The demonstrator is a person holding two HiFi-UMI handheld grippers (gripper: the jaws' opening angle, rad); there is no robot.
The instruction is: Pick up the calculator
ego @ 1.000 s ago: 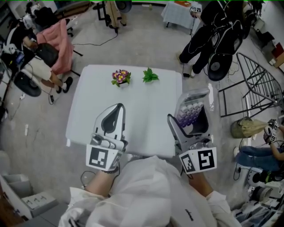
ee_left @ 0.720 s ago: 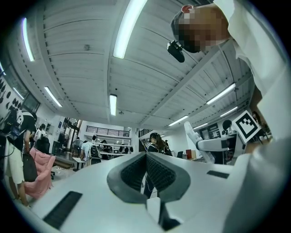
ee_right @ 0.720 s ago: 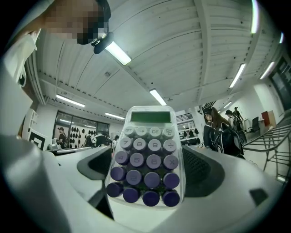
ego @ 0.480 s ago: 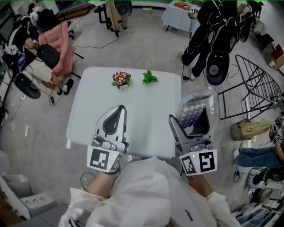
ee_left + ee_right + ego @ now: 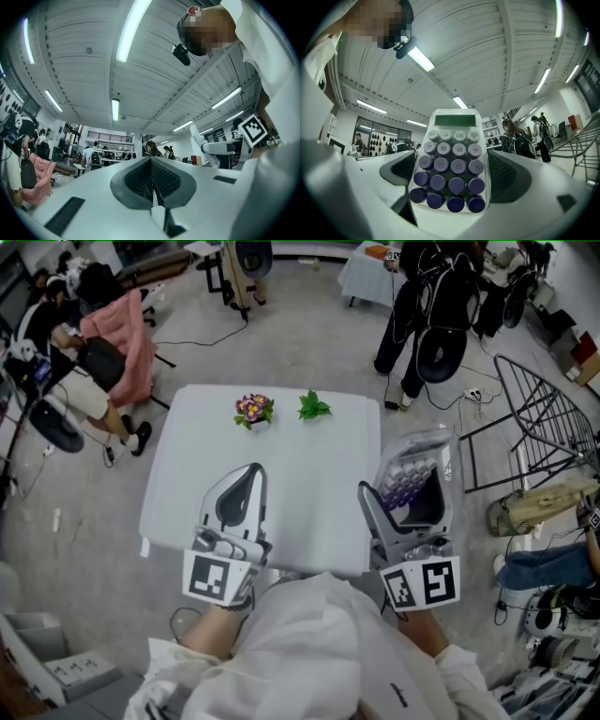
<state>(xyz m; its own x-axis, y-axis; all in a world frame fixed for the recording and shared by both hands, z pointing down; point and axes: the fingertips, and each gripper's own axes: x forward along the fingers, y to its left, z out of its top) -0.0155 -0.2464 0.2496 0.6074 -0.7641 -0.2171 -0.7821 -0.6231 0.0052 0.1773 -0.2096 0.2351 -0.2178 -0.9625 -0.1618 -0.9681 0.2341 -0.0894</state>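
Note:
A clear calculator with purple round keys and a green display is clamped in my right gripper, raised off the white table at its right edge. In the right gripper view the calculator stands upright between the two jaws, keys facing the camera. My left gripper hovers over the table's near left part. In the left gripper view its jaws are pressed together with nothing between them.
A small pot of pink and yellow flowers and a green leafy sprig sit at the table's far edge. People stand beyond the table and sit at the left. A wire rack stands at the right.
Both grippers have kept their places, the right still holding the calculator. The person in black behind the table has walked farther away to the left.

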